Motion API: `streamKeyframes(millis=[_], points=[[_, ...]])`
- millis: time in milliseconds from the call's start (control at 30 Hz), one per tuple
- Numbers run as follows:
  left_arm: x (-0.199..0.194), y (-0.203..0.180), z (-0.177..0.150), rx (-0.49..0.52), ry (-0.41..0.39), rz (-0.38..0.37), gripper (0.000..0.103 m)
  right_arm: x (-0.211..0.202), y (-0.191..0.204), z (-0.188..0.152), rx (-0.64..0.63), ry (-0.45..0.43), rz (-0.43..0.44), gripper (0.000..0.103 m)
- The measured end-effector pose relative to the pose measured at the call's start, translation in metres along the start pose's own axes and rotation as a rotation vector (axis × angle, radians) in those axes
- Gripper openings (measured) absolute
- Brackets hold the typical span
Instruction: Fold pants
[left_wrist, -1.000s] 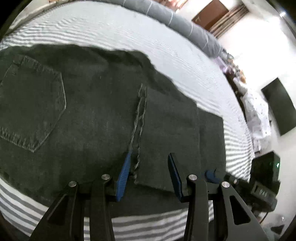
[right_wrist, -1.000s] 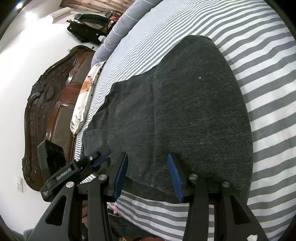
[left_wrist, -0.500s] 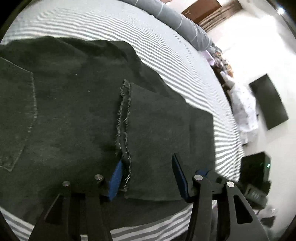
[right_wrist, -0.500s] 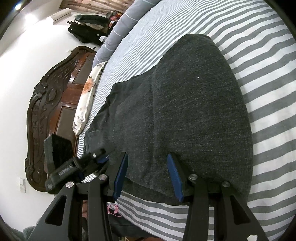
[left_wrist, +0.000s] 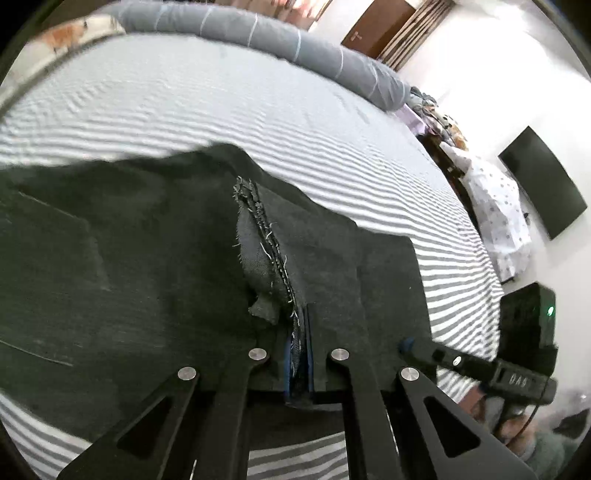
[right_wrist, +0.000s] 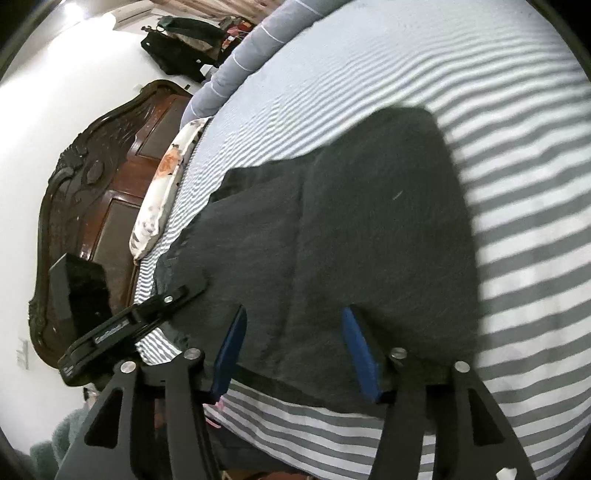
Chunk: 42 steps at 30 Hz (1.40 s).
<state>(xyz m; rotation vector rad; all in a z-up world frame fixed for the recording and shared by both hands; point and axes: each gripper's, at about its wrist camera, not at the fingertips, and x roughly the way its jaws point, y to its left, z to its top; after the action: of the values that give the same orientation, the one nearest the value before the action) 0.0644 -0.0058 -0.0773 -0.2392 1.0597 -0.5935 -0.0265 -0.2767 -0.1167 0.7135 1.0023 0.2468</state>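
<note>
Two grippers work dark denim pants (left_wrist: 147, 280) spread on the striped bed (left_wrist: 258, 122). Left gripper (left_wrist: 300, 354) has just closed, clamping the frayed hem (left_wrist: 266, 258), which lifts off the layers beneath. Right gripper (right_wrist: 291, 350) has just been widening, jaws apart over the pants' near edge, gripping nothing. Denim looks thick, limp, unslippery; hems and folded edges likely suit gripping best.

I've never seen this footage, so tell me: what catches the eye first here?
The dark pants sprawl across the striped bed sheet, filling both views. The left gripper is shut on their frayed hem, while the right gripper stands open over the folded end. A carved wooden headboard stands at the left of the right wrist view.
</note>
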Motion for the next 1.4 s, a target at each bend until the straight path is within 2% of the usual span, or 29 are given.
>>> streamKeyframes(millis=[100,233,300,400,500,633,733,833,1167,1300,1400], points=[[0.001,0.009,-0.004,-0.005,0.011,0.034,0.005,-0.004,0.005,0.011,-0.027,-0.042,-0.081,0.059],[0.020,0.022,-0.014,-0.013,0.053,0.123,0.006,0.001,0.016,0.032,-0.088,-0.076,-0.210,0.060],[0.027,0.023,-0.016,-0.024,0.061,0.131,0.006,0.006,0.026,0.042,-0.141,-0.090,-0.273,0.060],[0.031,0.016,-0.018,0.014,0.060,0.160,0.006,0.018,0.037,0.058,-0.211,-0.108,-0.363,0.059],[0.034,0.015,-0.020,0.018,0.062,0.162,0.006,0.040,0.035,0.075,-0.244,-0.096,-0.453,0.056],[0.036,0.022,-0.019,-0.008,0.068,0.143,0.008,0.063,0.021,0.082,-0.265,-0.035,-0.518,0.055],[0.038,0.024,-0.019,-0.008,0.072,0.144,0.009,0.063,0.026,0.075,-0.298,-0.035,-0.536,0.055],[0.037,0.027,-0.020,0.000,0.072,0.145,0.010,0.051,0.026,0.061,-0.277,-0.020,-0.502,0.055],[0.033,0.036,-0.023,-0.023,0.050,0.110,0.010,0.013,0.033,-0.034,-0.305,-0.006,-0.536,0.055],[0.031,0.043,-0.025,-0.041,0.046,0.087,0.010,0.013,0.036,-0.050,-0.345,-0.009,-0.574,0.059],[0.028,0.044,-0.026,-0.039,0.038,0.077,0.010,0.017,0.038,-0.047,-0.350,0.008,-0.590,0.062]])
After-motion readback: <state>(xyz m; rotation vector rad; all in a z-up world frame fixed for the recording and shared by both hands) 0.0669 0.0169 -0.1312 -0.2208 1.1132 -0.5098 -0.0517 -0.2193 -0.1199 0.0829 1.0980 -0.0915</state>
